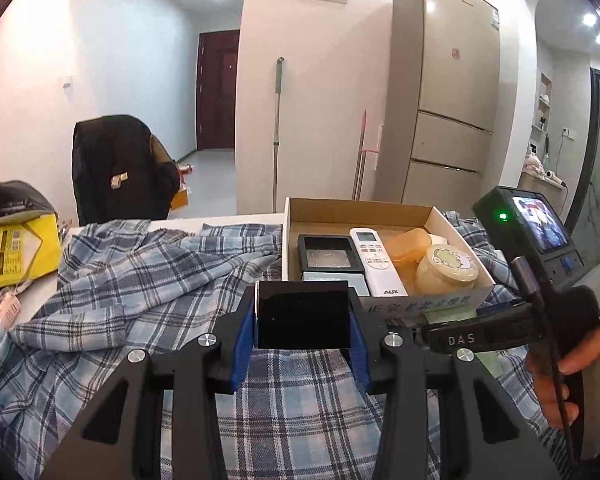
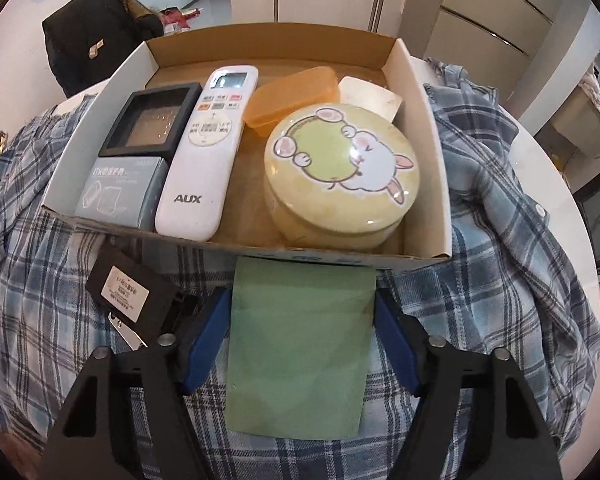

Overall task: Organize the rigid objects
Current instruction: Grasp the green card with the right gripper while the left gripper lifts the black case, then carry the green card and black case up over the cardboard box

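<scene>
My left gripper is shut on a small black box and holds it above the plaid cloth, just left of the cardboard box. My right gripper is shut on a flat green box at the cardboard box's near wall. The box holds a white AUX remote, a round yellow tin with a rabbit lid, an orange plastic case, a black framed case and a grey packet. The left gripper's black box also shows in the right wrist view.
A blue plaid shirt covers the white table. A yellow bag lies at the left edge. A black chair, a mop and a fridge stand behind. The right gripper's handle and hand are close on the right.
</scene>
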`<move>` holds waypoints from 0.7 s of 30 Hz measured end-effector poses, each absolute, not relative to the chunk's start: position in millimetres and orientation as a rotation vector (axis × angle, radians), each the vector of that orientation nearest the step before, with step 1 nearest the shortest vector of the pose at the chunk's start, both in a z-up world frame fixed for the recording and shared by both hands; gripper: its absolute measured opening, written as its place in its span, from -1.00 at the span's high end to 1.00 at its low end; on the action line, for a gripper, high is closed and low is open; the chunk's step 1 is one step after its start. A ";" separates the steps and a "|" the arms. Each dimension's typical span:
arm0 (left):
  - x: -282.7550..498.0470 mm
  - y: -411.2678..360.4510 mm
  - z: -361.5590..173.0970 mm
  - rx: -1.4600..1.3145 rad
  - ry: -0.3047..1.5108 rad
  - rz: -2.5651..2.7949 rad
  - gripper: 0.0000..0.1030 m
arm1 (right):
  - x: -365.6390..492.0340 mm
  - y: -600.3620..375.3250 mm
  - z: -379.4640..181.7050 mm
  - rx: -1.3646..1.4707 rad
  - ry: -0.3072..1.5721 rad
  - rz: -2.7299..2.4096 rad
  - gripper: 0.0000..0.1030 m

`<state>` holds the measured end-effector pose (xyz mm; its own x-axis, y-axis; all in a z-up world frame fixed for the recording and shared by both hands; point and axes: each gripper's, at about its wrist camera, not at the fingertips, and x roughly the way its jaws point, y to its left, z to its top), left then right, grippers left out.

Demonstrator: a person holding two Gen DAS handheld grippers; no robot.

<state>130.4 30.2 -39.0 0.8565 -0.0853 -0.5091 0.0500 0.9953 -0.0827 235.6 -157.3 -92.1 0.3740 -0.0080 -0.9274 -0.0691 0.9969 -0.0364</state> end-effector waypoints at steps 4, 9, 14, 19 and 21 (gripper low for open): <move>131.4 31.3 -40.2 -0.075 0.545 -0.070 0.17 | 230.1 -160.6 -84.5 -0.071 1.163 0.045 -0.35; 130.4 28.2 -40.0 -0.057 0.540 -0.075 0.17 | 222.5 -166.3 -71.9 -0.075 1.155 0.073 -0.34; 130.9 28.9 -40.5 -0.063 0.544 -0.073 0.17 | 209.3 -177.1 -59.9 -0.070 1.135 0.097 -0.34; 131.7 29.9 -41.2 -0.067 0.548 -0.068 0.17 | 197.0 -184.8 -55.9 -0.053 1.157 0.156 -0.34; 131.4 30.0 -41.1 -0.068 0.546 -0.068 0.17 | 191.4 -186.0 -55.1 -0.045 1.161 0.178 -0.34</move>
<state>131.4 30.0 -41.1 0.8523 -0.0824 -0.5165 0.0463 0.9955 -0.0825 191.4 -186.0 -55.1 0.3857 0.1164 -0.9153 -0.1625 0.9851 0.0568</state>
